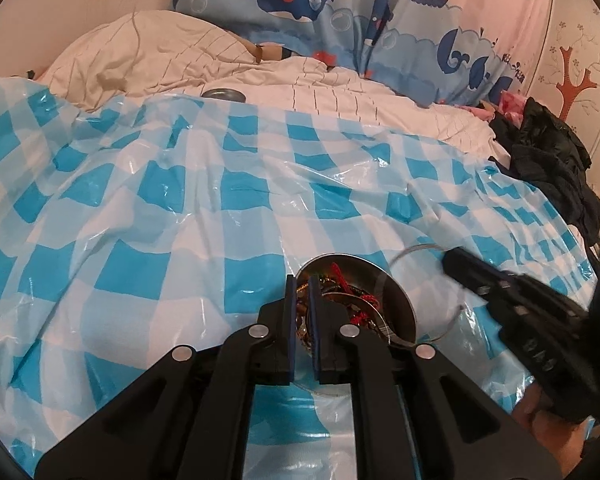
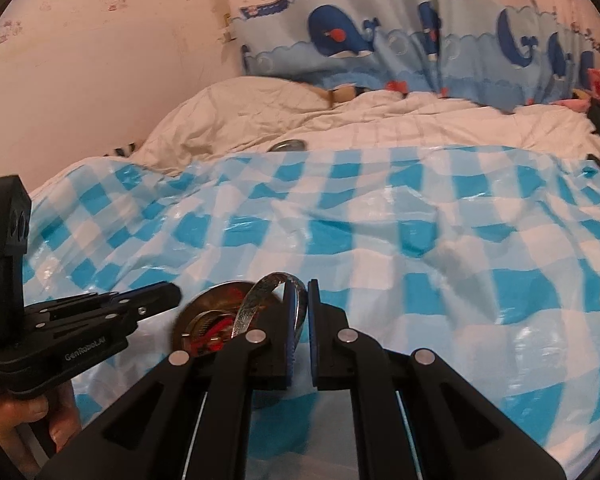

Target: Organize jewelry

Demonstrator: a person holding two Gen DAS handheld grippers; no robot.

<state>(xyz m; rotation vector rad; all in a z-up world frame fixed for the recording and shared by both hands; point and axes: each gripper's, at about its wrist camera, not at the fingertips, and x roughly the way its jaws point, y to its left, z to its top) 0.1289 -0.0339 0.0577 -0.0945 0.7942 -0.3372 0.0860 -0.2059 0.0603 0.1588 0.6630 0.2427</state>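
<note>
- The left gripper (image 1: 304, 292) fills the lower centre of the left wrist view, its blue-padded fingers (image 1: 289, 328) narrowly apart over the near rim of a round metal bowl (image 1: 404, 308). Whether they pinch the rim or anything inside cannot be told.
- The bowl sits on a blue-and-white checked plastic sheet (image 1: 180, 220) just above the fingertips and holds a tangle of jewelry (image 1: 340, 284), with red cord and gold-coloured pieces.
- In the right wrist view the right gripper (image 2: 299, 300) sits at lower centre, its jaws nearly closed on a silver bangle (image 2: 260, 300); the band passes between the pads and arches up and to the left, over the bowl (image 2: 204, 304).
- In the left wrist view the same bangle (image 1: 416, 249) shows as a thin blurred ring at centre right, at the tip of the right gripper (image 1: 450, 260) that enters from the right edge.
- The left gripper (image 2: 172, 294) appears at the left of the right wrist view, a hand (image 2: 40, 420) below it, its tip beside the bowl's left rim.
- A cream duvet (image 1: 300, 92) lies across the upper middle, a small metal lid (image 1: 224, 94) on it at the sheet's far edge.
- A whale-print curtain (image 1: 320, 4) hangs along the top; dark clothing (image 1: 548, 152) is heaped at the right edge.
</note>
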